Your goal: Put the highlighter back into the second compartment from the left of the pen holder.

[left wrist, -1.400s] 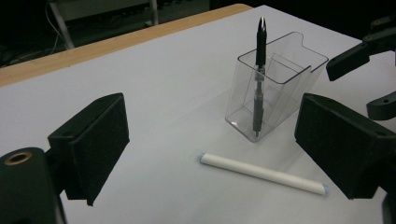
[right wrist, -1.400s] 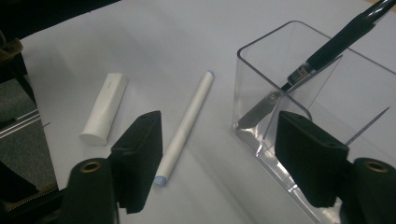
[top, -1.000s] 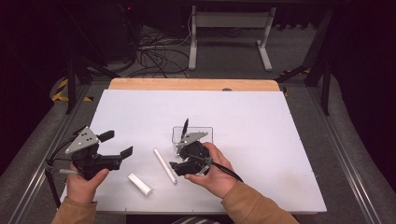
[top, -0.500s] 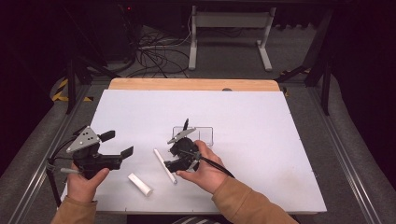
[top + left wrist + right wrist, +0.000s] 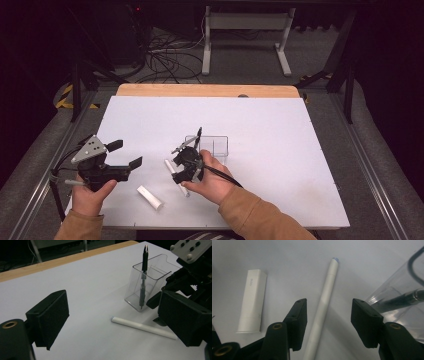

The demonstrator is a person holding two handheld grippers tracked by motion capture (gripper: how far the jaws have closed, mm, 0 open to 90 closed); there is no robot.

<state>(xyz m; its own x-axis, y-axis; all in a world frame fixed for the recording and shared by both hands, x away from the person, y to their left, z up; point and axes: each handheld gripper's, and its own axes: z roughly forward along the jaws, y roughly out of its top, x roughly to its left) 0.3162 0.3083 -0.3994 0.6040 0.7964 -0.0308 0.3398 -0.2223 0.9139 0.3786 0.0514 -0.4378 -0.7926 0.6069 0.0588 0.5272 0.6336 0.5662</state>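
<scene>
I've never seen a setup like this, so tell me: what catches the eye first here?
Probably the clear holder near the middle of the white table, with a black pen standing upright in it. Just in front of it, the right gripper hangs open astride a long white pen lying flat. A short white block lies nearer the table's front edge, between the person's hands.
</scene>
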